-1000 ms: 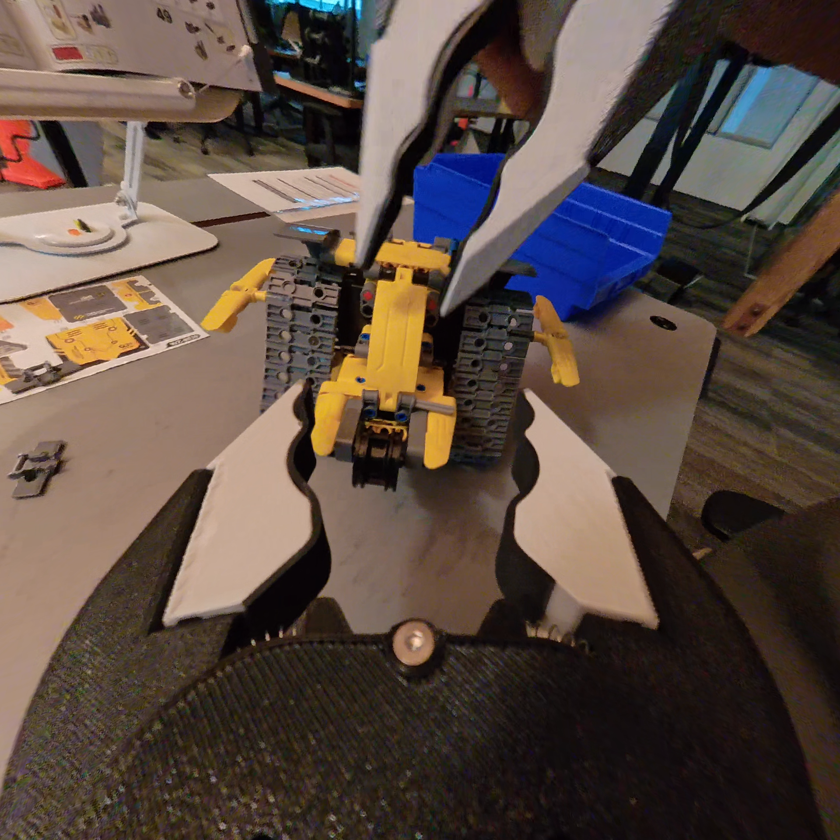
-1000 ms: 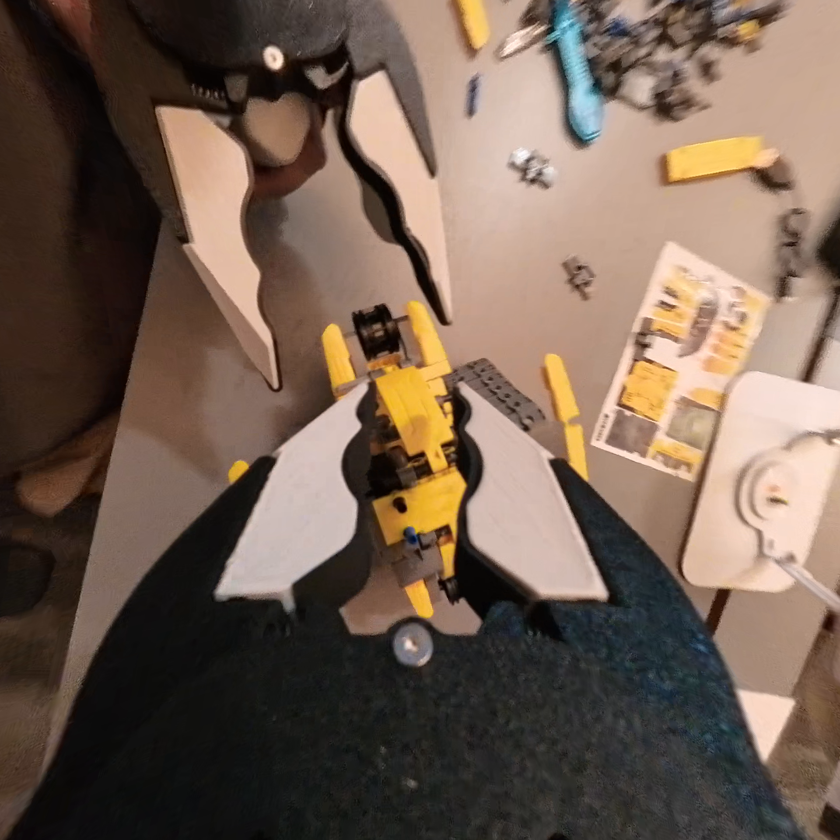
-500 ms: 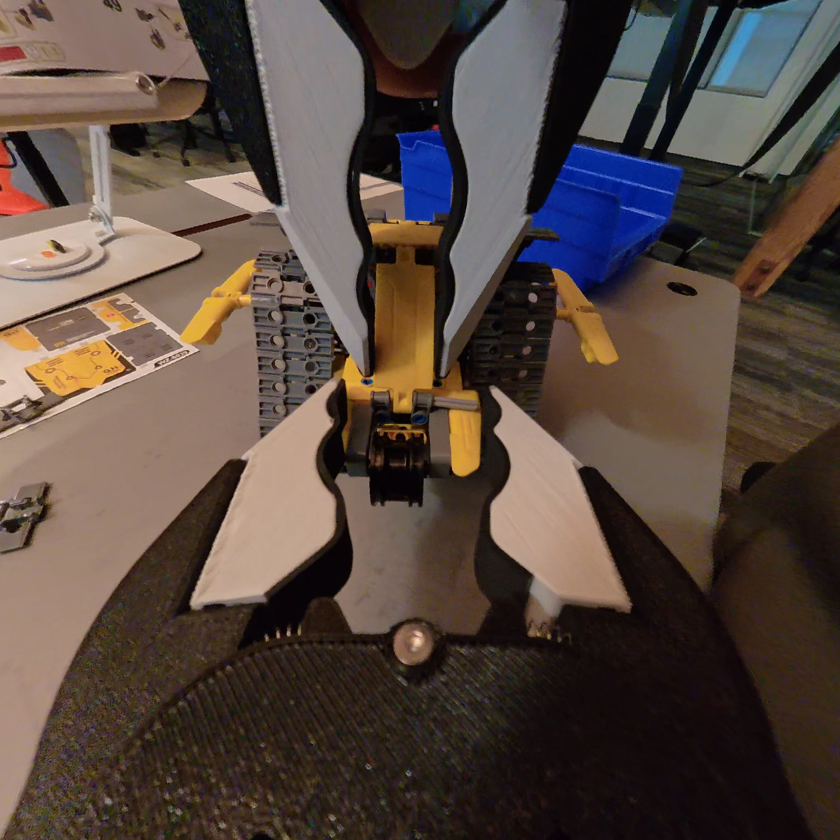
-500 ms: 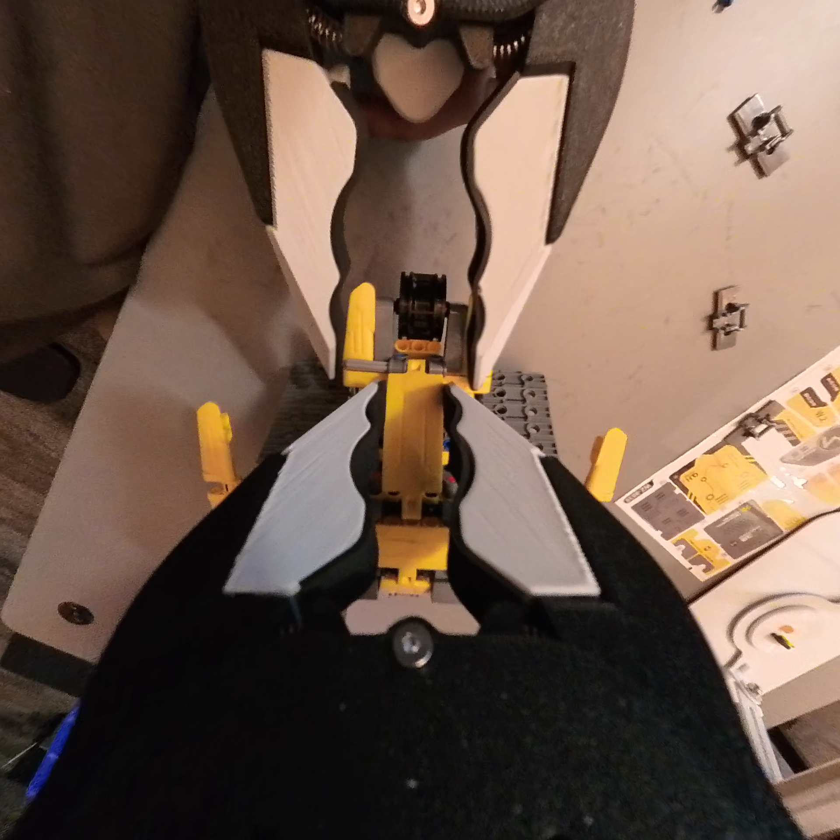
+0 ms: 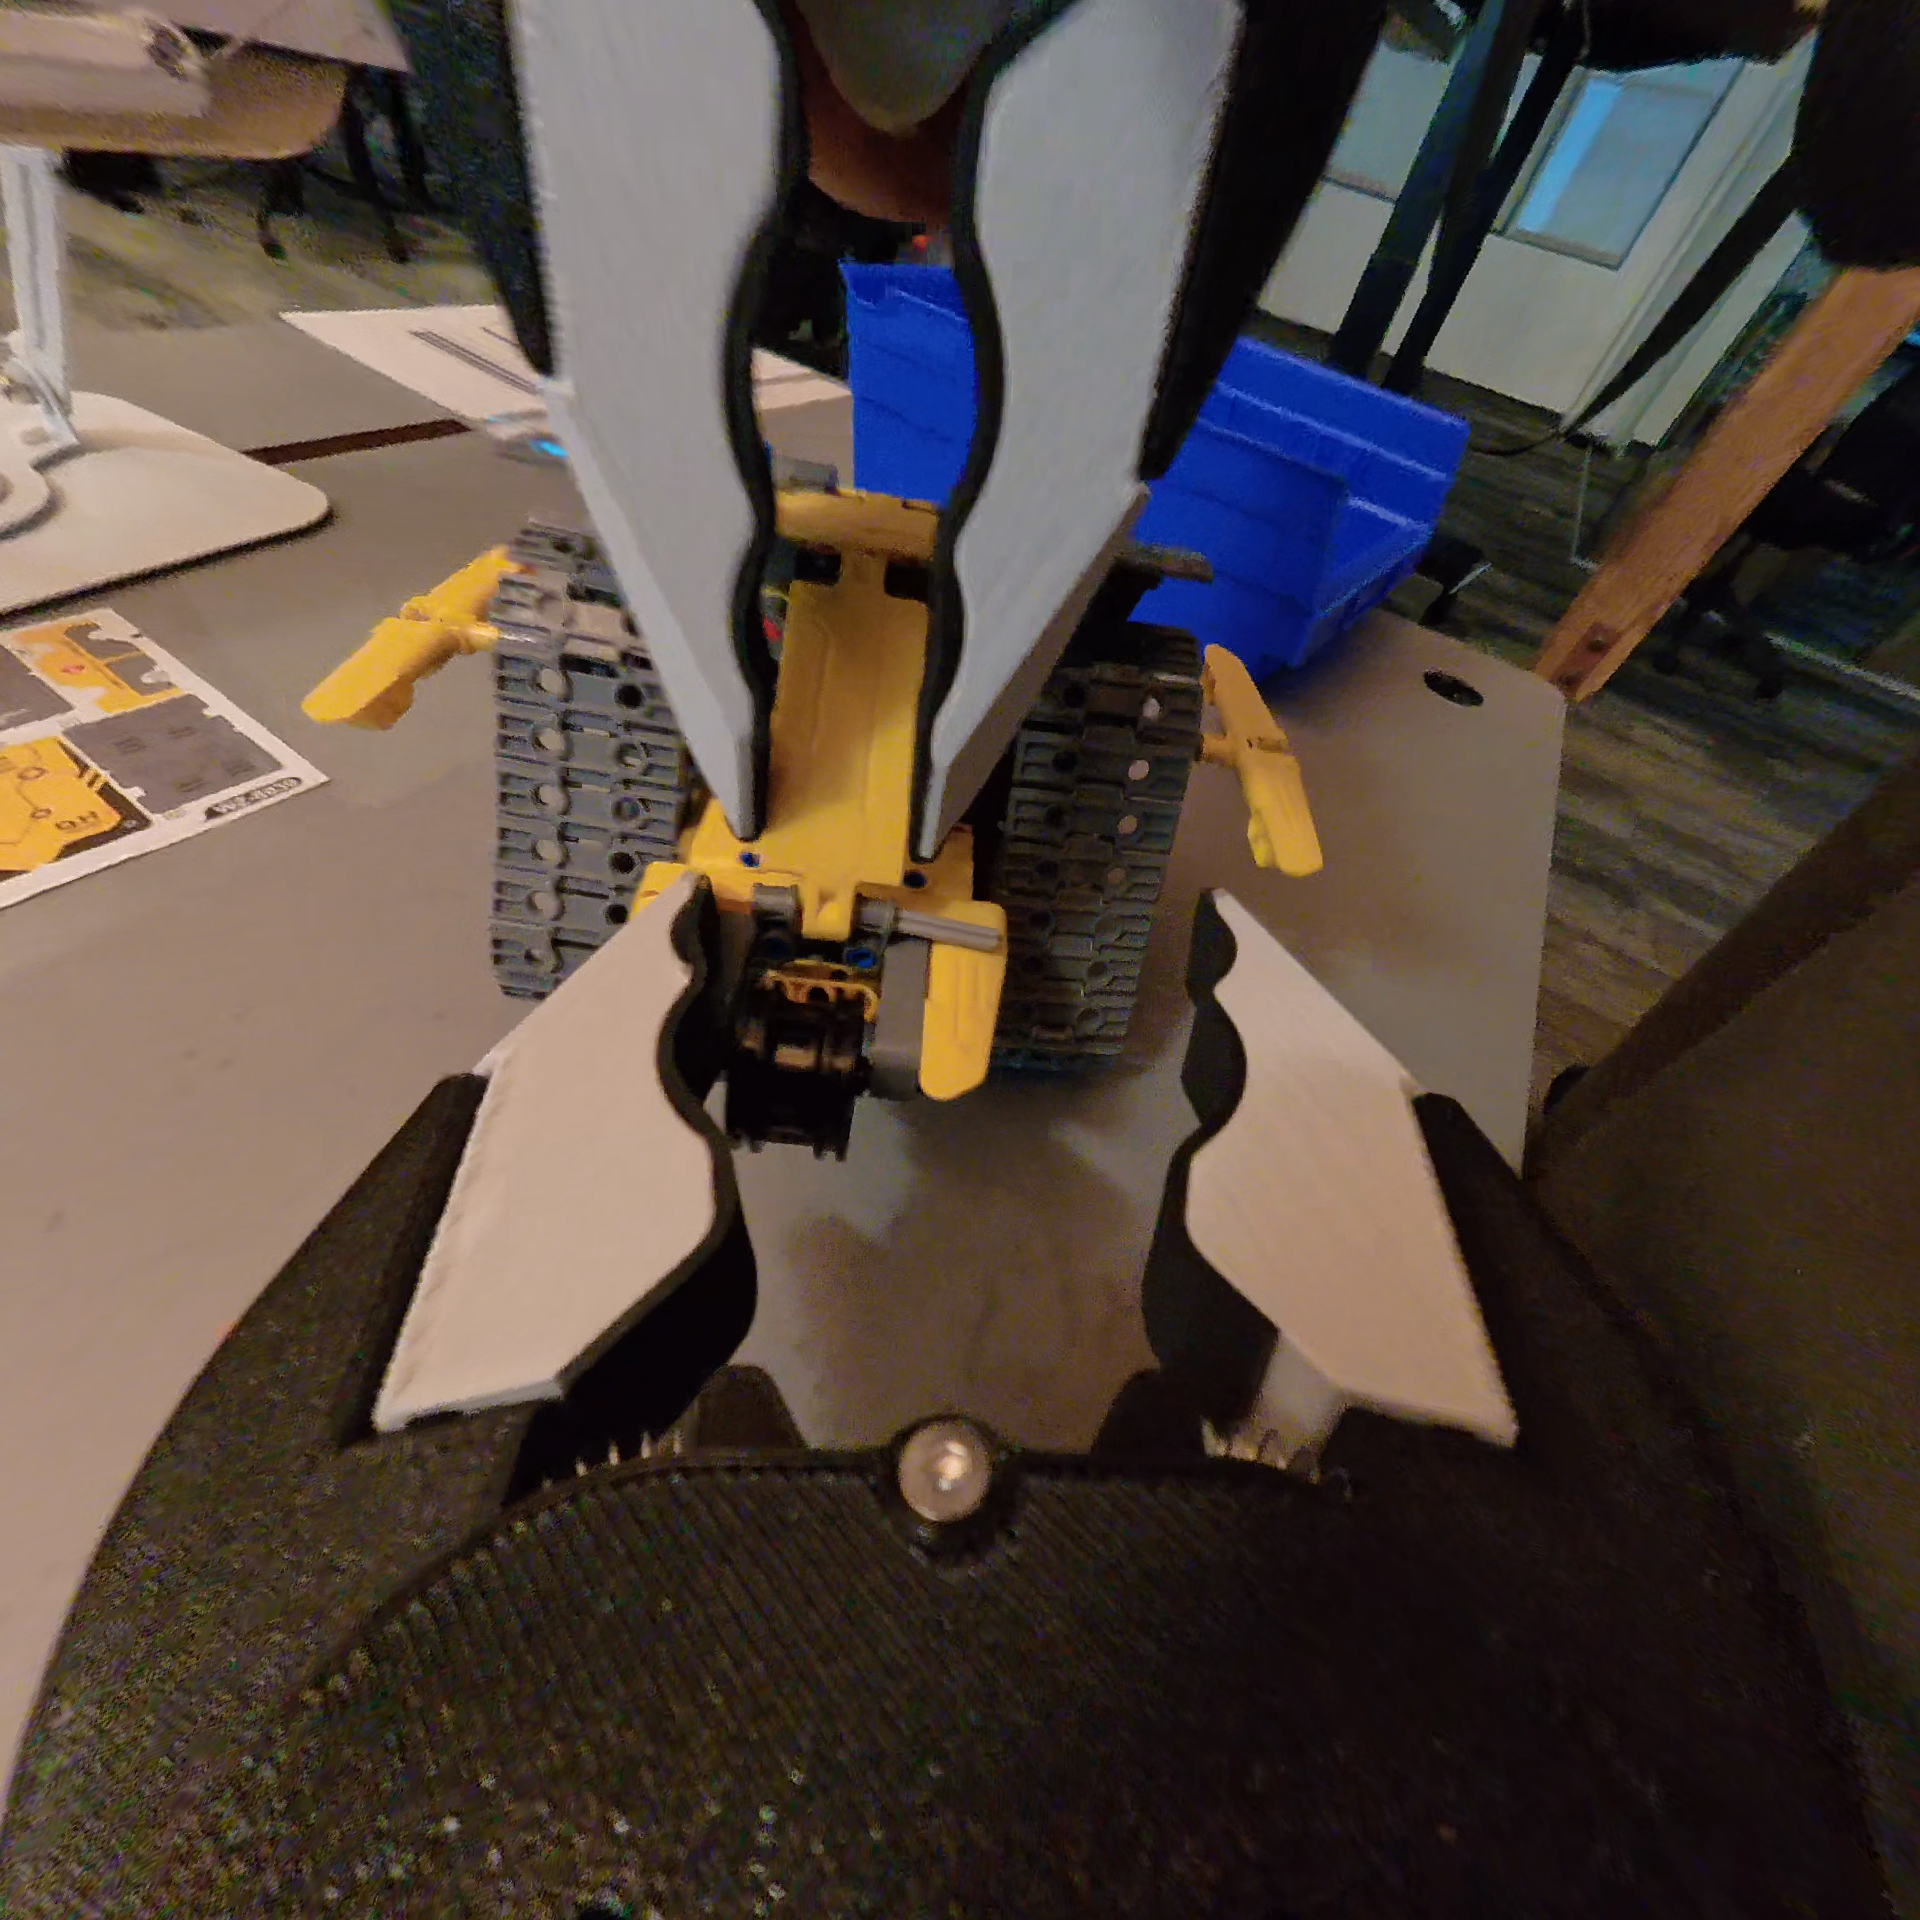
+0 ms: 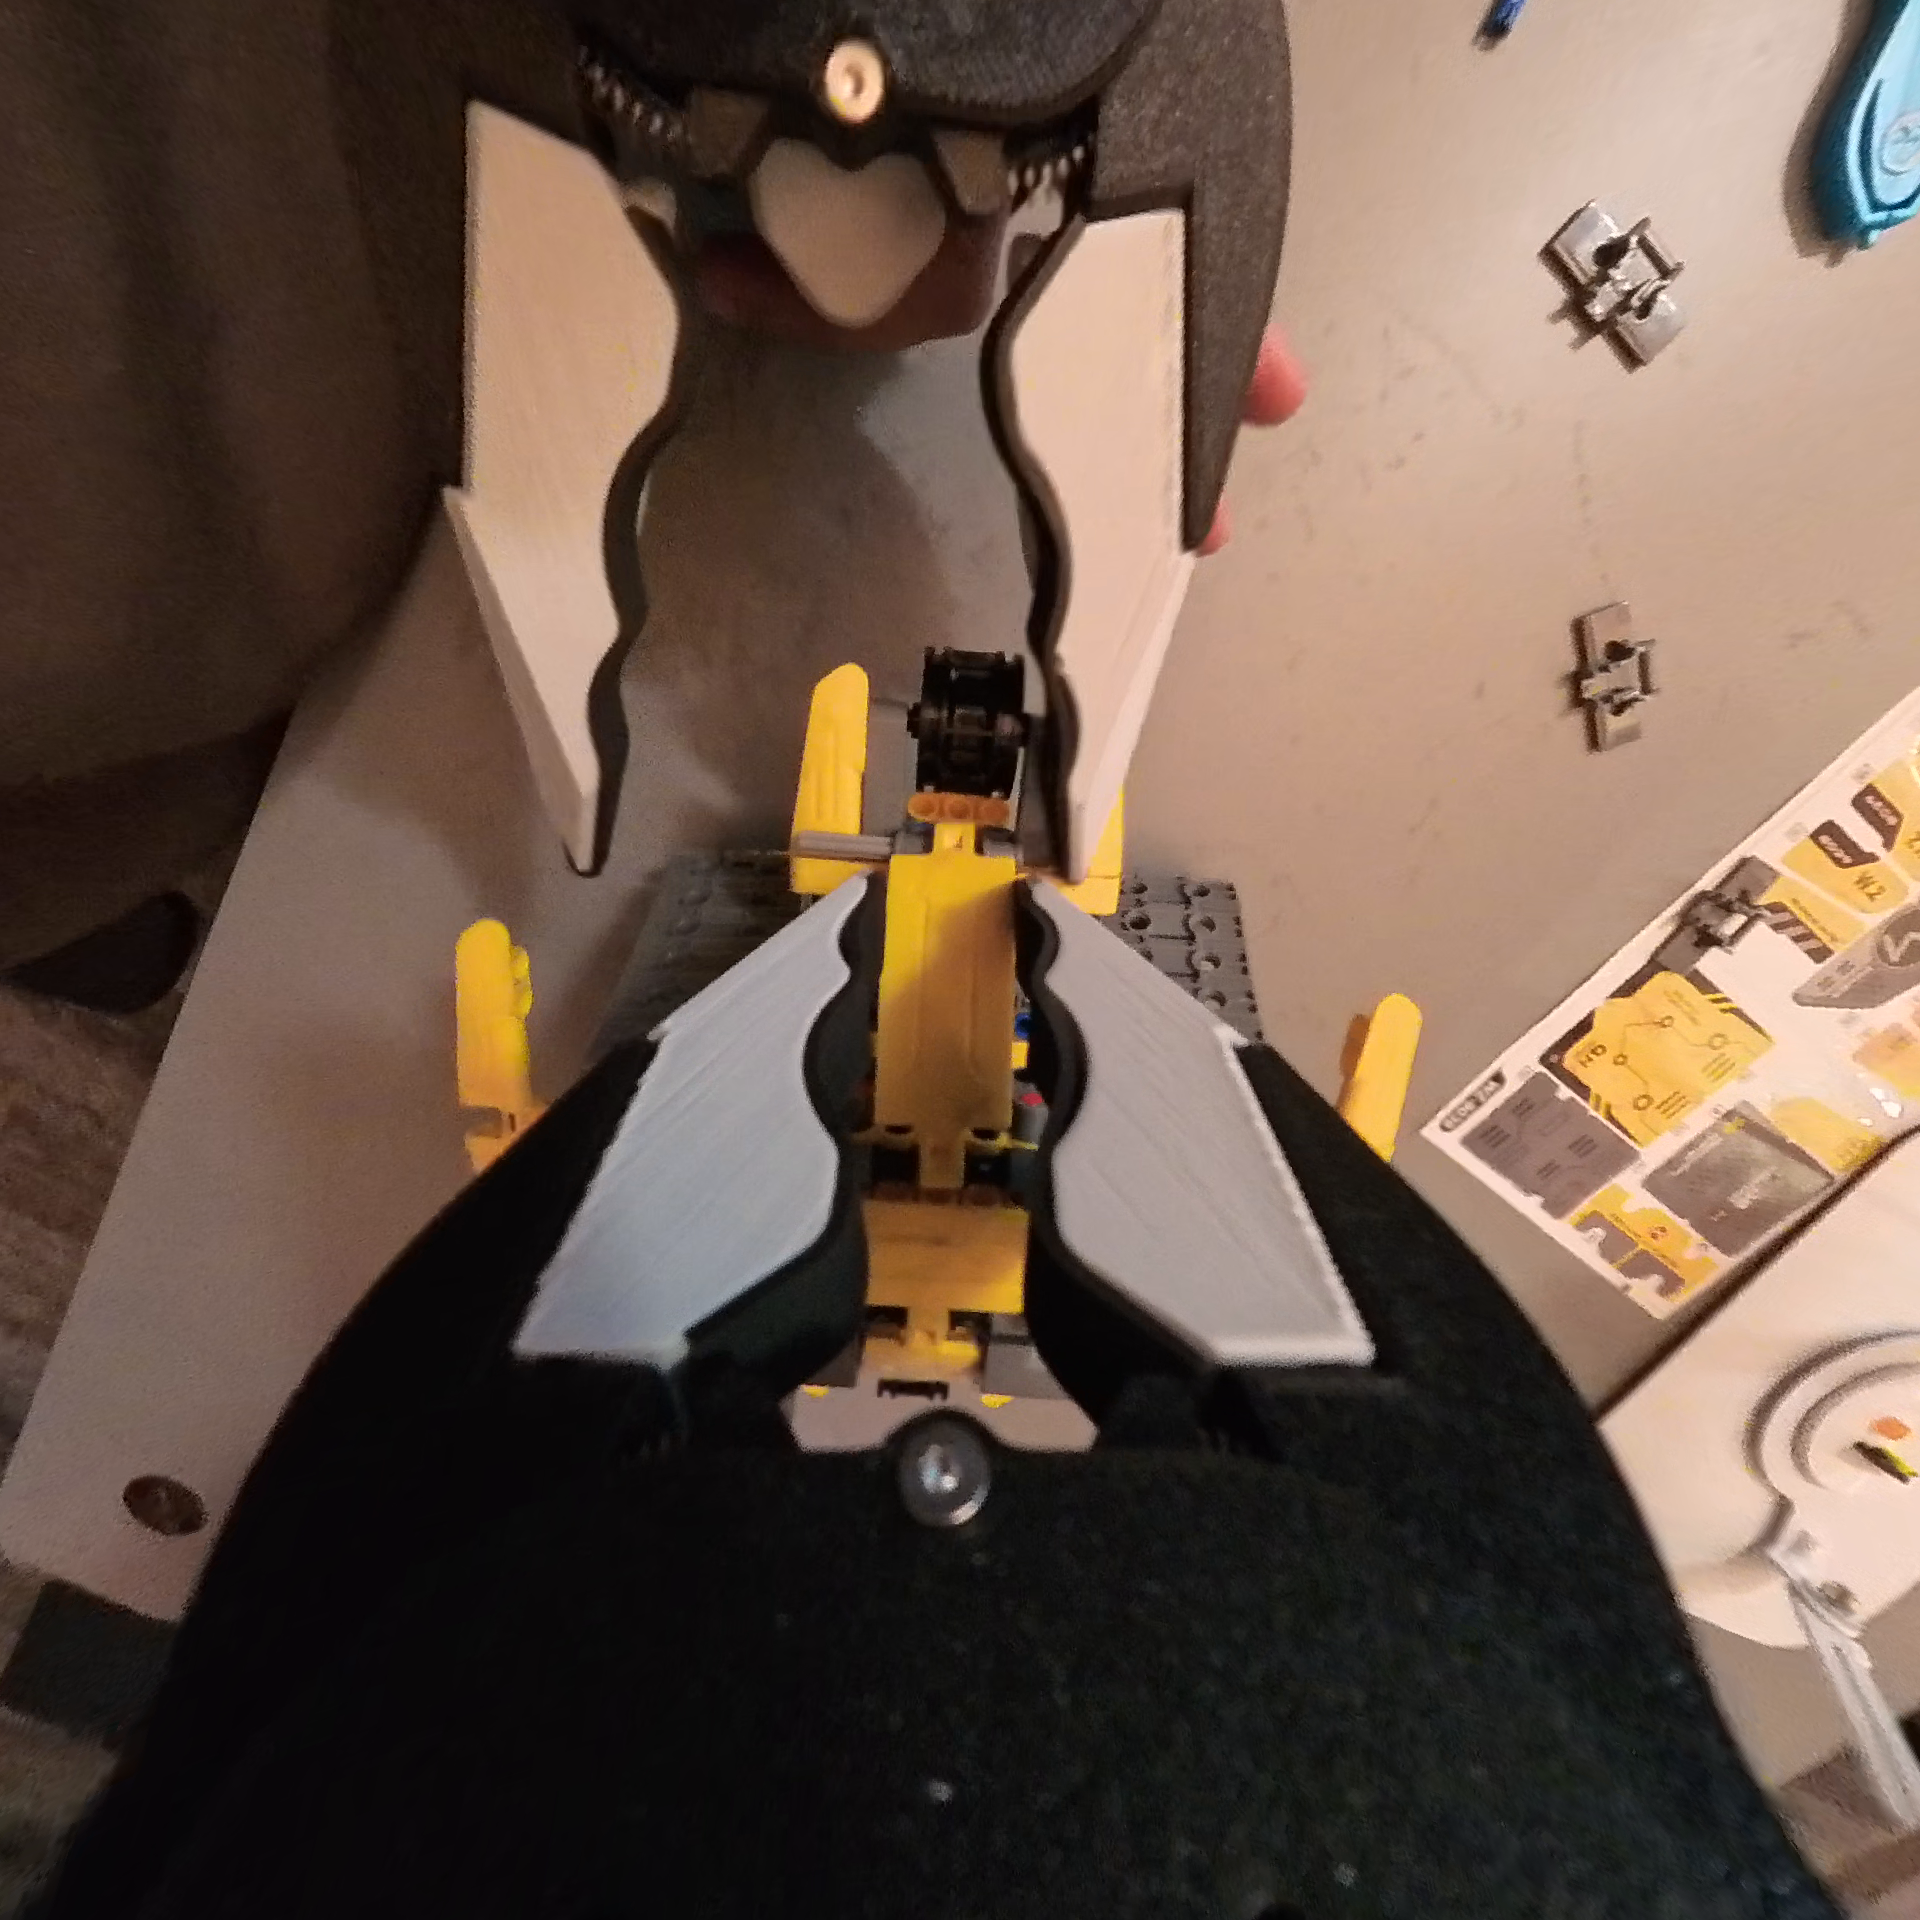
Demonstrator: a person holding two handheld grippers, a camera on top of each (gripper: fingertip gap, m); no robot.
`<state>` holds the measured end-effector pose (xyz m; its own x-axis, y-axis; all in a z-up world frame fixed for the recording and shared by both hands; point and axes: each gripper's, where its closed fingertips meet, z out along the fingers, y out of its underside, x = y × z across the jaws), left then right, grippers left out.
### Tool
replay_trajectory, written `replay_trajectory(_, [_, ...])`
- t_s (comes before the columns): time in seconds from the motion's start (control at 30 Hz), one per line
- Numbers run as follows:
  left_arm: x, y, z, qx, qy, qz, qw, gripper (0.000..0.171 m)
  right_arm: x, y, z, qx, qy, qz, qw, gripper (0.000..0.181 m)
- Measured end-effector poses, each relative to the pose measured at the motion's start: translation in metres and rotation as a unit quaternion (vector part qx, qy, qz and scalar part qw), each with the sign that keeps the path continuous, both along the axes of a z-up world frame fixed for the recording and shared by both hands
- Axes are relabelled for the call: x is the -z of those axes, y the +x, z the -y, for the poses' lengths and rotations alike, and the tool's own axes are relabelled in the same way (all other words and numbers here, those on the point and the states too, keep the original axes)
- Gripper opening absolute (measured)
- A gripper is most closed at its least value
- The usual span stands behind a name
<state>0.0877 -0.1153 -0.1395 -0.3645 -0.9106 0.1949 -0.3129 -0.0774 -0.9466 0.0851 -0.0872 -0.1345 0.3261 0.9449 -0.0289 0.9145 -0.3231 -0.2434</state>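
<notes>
A yellow and grey tracked brick vehicle (image 5: 842,748) stands on the grey table (image 5: 260,1039). My right gripper (image 6: 943,883) reaches over it from behind and is shut on its yellow middle body (image 6: 940,997); it also shows from above in the left wrist view (image 5: 831,831). My left gripper (image 5: 951,904) is open at the vehicle's front end. Its left finger (image 5: 582,1143) is against the front left side beside the black wheel (image 5: 795,1049). Its right finger (image 5: 1330,1195) stands clear. The left gripper also shows in the right wrist view (image 6: 831,868).
A blue bin (image 5: 1299,499) stands behind the vehicle near the table's far edge. A sticker sheet (image 6: 1714,1101) and a white lamp base (image 6: 1818,1455) lie to one side. Small grey pieces (image 6: 1610,270) and a teal tool (image 6: 1870,135) lie farther off. A person's body (image 6: 208,312) is close. Less than 4 cm separates the two grippers' tips.
My right gripper has slid forward along the yellow body and stays shut on it. My left gripper has moved in to the front end, narrowed, then opened wider and shifted left.
</notes>
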Motion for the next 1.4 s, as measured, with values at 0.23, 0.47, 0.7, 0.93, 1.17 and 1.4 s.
replay_trajectory(0.23, [-0.017,0.022,-0.025,-0.012,0.048,-0.007,0.999,0.118,-0.011,0.016,0.000,0.065,0.042,-0.072,0.994,0.023])
replay_trajectory(0.47, [0.001,0.055,-0.005,0.069,0.048,-0.004,0.996,0.081,-0.022,0.045,0.009,0.146,0.085,-0.136,0.976,0.023])
replay_trajectory(0.7, [-0.014,0.072,0.015,0.140,0.041,0.026,0.989,0.070,-0.029,0.071,0.032,0.242,0.133,-0.194,0.941,0.024])
replay_trajectory(0.93, [-0.023,0.082,0.032,0.179,0.092,0.040,0.979,0.071,-0.037,0.083,0.056,0.331,0.199,-0.225,0.894,0.023])
replay_trajectory(1.17, [-0.024,0.085,0.043,0.204,0.081,0.049,0.974,0.082,-0.047,0.082,0.068,0.398,0.255,-0.270,0.839,0.024])
replay_trajectory(1.4, [-0.028,0.084,0.058,0.274,0.129,0.072,0.950,0.093,-0.041,0.080,0.073,0.392,0.249,-0.210,0.860,0.023])
